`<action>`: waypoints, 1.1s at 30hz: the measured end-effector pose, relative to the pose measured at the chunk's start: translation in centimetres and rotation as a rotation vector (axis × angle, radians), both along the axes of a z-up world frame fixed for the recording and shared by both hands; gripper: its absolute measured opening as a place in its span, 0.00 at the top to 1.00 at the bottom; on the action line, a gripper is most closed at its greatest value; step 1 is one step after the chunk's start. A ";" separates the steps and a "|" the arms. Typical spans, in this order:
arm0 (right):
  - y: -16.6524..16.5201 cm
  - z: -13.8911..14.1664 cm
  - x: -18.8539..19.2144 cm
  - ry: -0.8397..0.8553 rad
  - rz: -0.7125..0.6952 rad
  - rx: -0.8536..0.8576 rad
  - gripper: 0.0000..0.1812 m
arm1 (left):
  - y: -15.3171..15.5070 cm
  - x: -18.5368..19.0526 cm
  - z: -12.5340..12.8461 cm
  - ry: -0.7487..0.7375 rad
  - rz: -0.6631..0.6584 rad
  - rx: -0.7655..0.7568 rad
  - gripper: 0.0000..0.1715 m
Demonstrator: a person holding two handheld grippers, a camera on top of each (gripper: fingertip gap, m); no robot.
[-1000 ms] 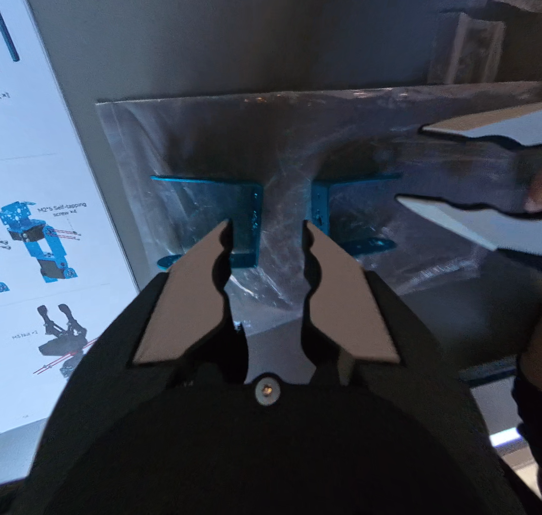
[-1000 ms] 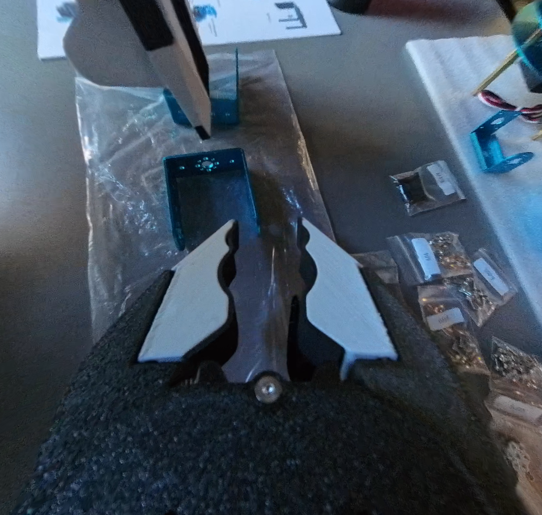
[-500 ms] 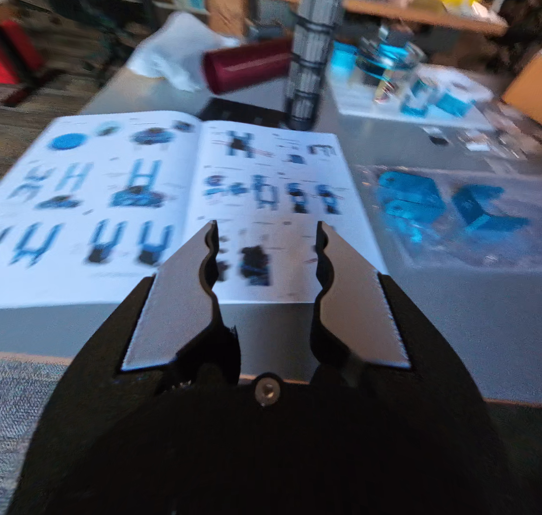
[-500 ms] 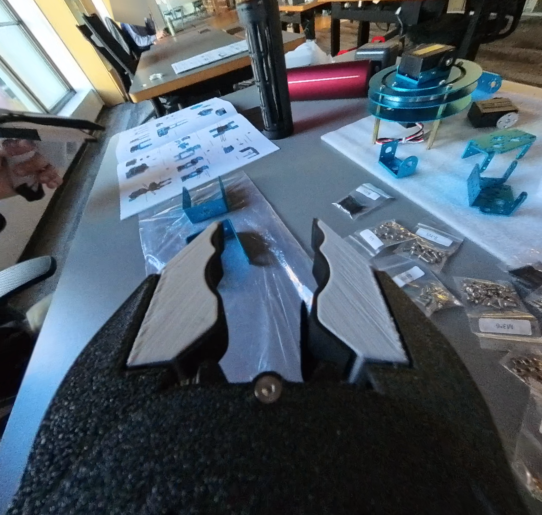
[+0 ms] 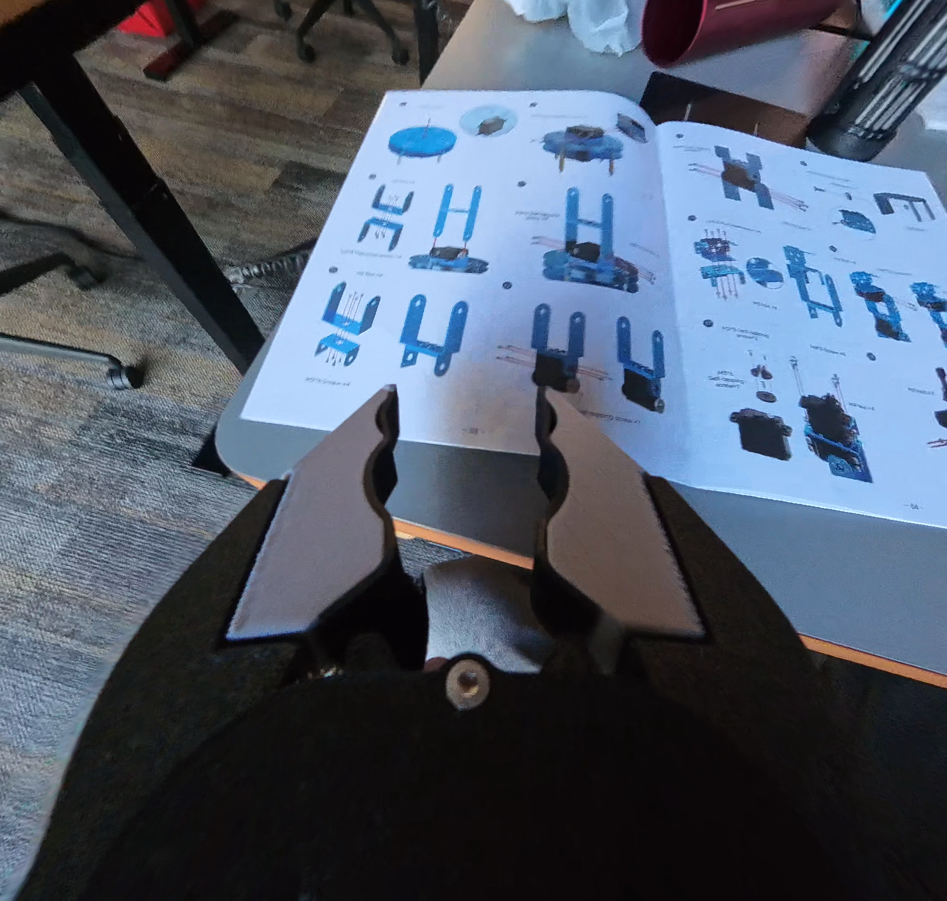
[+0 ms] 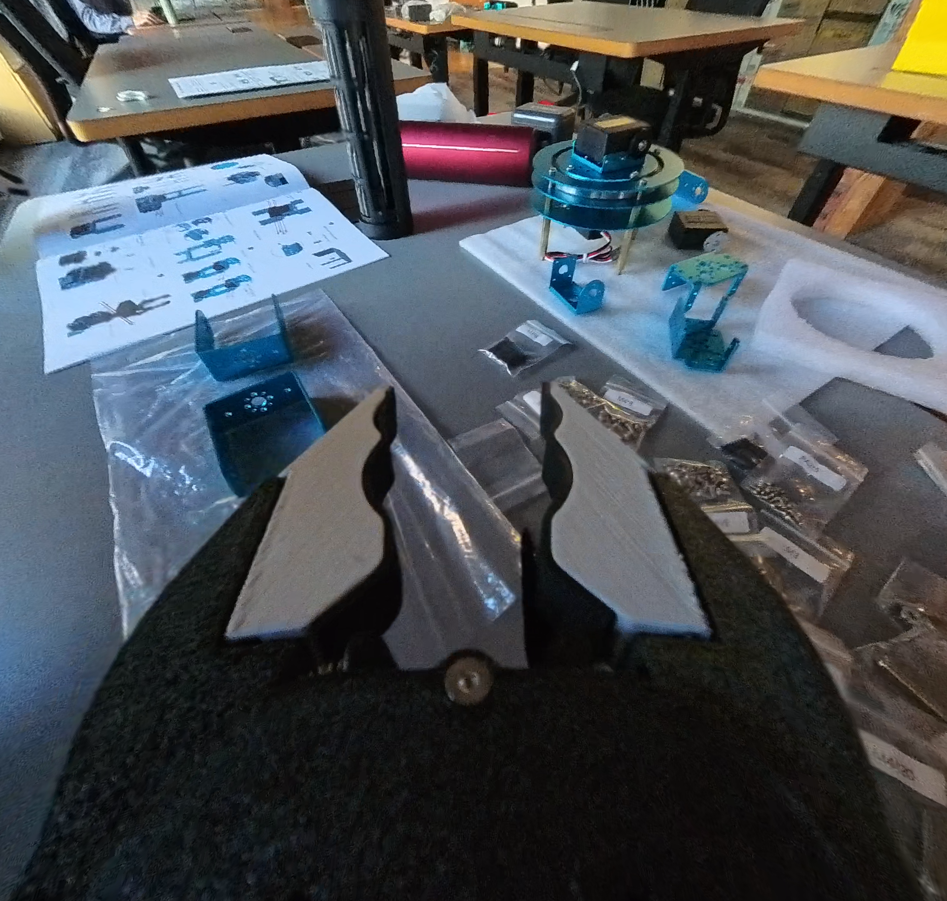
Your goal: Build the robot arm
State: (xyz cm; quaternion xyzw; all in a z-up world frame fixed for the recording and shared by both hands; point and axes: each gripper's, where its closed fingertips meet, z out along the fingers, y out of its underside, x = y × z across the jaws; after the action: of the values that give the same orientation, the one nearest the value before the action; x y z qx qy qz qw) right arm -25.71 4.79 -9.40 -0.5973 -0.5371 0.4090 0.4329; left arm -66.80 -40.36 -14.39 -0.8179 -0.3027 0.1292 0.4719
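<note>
My left gripper (image 5: 465, 394) is open and empty, held off the near corner of the grey table (image 5: 799, 569), pointing at an open instruction booklet (image 5: 512, 261). My right gripper (image 6: 467, 394) is open and empty, raised over a clear plastic bag (image 6: 164, 466) lying flat on the table. Two blue metal U-brackets rest on that bag: one upright (image 6: 241, 351), one (image 6: 261, 425) just left of my left finger. The booklet also shows in the right wrist view (image 6: 194, 251), beyond the bag.
Several small bags of screws (image 6: 630, 415) lie right of the right gripper. A white foam sheet (image 6: 640, 322) carries a blue round turntable assembly (image 6: 604, 184) and blue brackets (image 6: 697, 312). A black cylinder (image 6: 366, 107) and a red tube (image 6: 466, 153) sit at the back. Floor and chairs (image 5: 333, 20) lie left of the table. Tip to tip, the grippers are about 60 cm apart.
Both grippers have pulled up and back from the bag with the blue brackets. The left one has swung left to face the booklet and table corner. Both jaws have spread wider.
</note>
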 end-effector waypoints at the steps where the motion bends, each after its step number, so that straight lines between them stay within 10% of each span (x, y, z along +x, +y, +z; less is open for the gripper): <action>1: 0.3 0.0 0.0 0.013 -0.007 0.017 0.70 | -0.1 -0.3 -0.3 -0.025 0.006 0.018 0.71; 10: 2.3 0.3 1.1 0.030 -0.095 0.023 0.75 | -0.3 -3.0 -2.6 -0.068 0.023 0.030 0.71; 24: 9.0 -0.2 6.6 -0.037 -0.428 -0.098 0.75 | 6.4 0.4 2.9 0.031 -0.107 0.071 0.71; 33: 10.0 -0.1 8.6 -0.004 -0.410 -0.231 0.76 | 11.6 2.8 4.2 0.075 -0.179 0.053 0.71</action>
State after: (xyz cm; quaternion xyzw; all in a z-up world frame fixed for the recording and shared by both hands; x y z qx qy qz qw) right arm -17.14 14.82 -9.52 -0.7403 -0.3549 0.3703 0.4347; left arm -64.04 -28.72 -10.15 -0.8234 -0.2141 0.1089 0.5141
